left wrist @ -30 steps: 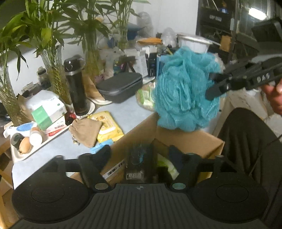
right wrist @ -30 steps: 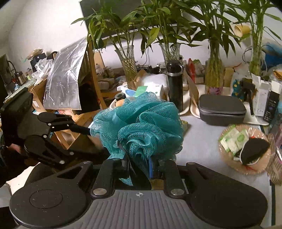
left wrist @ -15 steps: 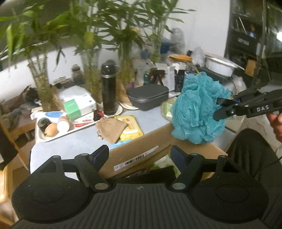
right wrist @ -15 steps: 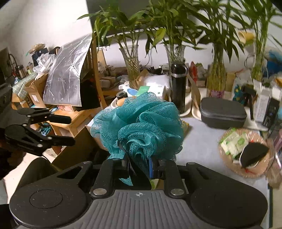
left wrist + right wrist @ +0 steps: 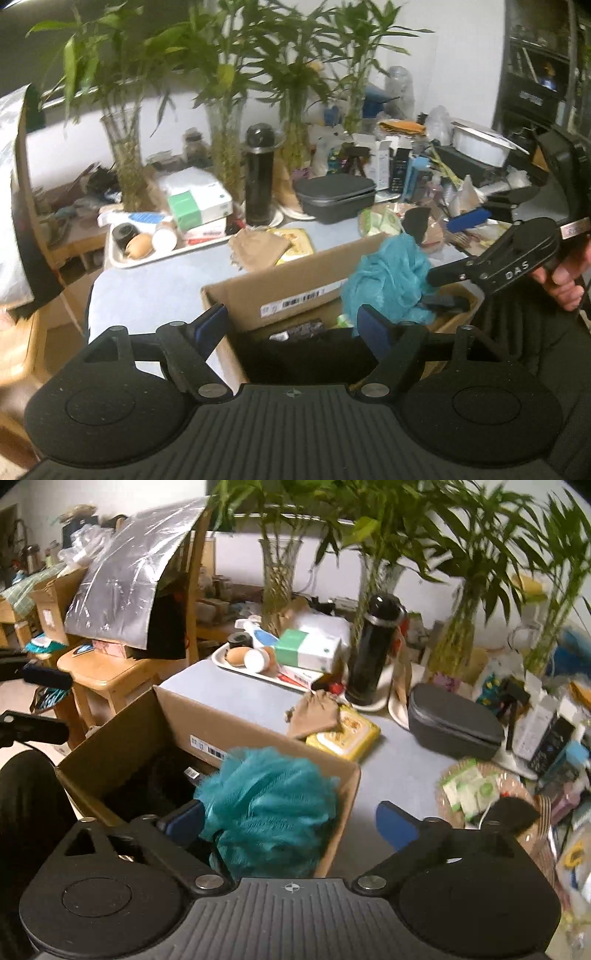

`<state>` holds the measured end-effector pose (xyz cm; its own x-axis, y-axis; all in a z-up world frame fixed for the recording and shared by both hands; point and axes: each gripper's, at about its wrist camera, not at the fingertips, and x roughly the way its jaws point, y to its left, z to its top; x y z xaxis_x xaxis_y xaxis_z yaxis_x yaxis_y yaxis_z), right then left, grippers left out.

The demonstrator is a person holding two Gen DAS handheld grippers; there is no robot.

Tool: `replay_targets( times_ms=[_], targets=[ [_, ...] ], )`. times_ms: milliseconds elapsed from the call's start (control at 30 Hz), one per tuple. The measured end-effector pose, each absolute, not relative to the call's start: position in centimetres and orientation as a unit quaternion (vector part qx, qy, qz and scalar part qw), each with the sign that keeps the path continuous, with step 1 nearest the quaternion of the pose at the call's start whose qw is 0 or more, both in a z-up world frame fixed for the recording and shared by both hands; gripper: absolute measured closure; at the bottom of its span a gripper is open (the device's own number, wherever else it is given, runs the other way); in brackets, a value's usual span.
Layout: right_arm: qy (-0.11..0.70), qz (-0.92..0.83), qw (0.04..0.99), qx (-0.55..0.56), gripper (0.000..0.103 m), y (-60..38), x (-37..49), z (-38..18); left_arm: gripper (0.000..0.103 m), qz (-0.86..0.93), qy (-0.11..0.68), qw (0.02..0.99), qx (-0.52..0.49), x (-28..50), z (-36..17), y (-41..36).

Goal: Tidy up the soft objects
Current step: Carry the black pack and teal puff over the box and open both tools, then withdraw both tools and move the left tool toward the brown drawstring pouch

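1. Blue-grey table [image 5: 236, 698], cluttered: bamboo stalks in glass vases along the back, white tray [image 5: 236, 666] of small items at the far edge.
2. Open cardboard box [image 5: 155, 720] at the table's near edge, barcode label on its inner wall, dark items inside.
3. Teal mesh bath pouf [image 5: 269, 812] sits in the box's right corner, top poking above the rim; in the left wrist view the pouf [image 5: 388, 277] is right by the right gripper's fingers.
4. Right gripper [image 5: 290, 821] over the box, jaws opening, spread wide; pouf between them, left pad just beside it, right pad well clear.
5. Left gripper [image 5: 293, 328] over the box's near-left corner, jaws apart, holding nothing.
6. Black flask [image 5: 373, 646] upright behind the box; grey zip case [image 5: 454, 723] to its right.
7. Yellow wipes pack [image 5: 347, 734] with a tan drawstring pouch [image 5: 314, 716] on it, just past the box.
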<state>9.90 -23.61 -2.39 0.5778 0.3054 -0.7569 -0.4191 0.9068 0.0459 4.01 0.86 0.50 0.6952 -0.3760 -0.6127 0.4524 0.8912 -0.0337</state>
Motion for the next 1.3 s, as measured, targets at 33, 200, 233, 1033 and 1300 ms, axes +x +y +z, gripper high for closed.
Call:
replay_targets(
  times_ms=[33, 200, 233, 1033, 1300],
  targets=[
    [0.416, 0.204, 0.884, -0.062, 0.002, -23.9, 9.8, -2.4, 0.026, -0.222, 0.322, 0.919, 0.055, 3.9, 0.4, 1.1],
    [0.43, 0.198, 0.88, -0.036, 0.0, -24.7, 9.2, -2.3, 0.026, -0.206, 0.337, 0.918, 0.029, 3.8, -0.3, 2.1],
    [0.431, 0.196, 0.88, -0.033, 0.0, -24.8, 9.1, -2.3, 0.026, -0.205, 0.339, 0.918, 0.022, 3.8, -0.4, 2.3],
    [0.424, 0.155, 0.893, 0.006, 0.0, -26.8, 10.0, -1.4, 0.026, -0.191, 0.335, 0.923, 0.002, 4.1, -0.9, 2.7],
    [0.404, 0.141, 0.904, 0.012, 0.0, -26.9, 10.9, -1.3, 0.026, -0.19, 0.328, 0.925, 0.002, 4.6, -0.7, 2.5]
  ],
)
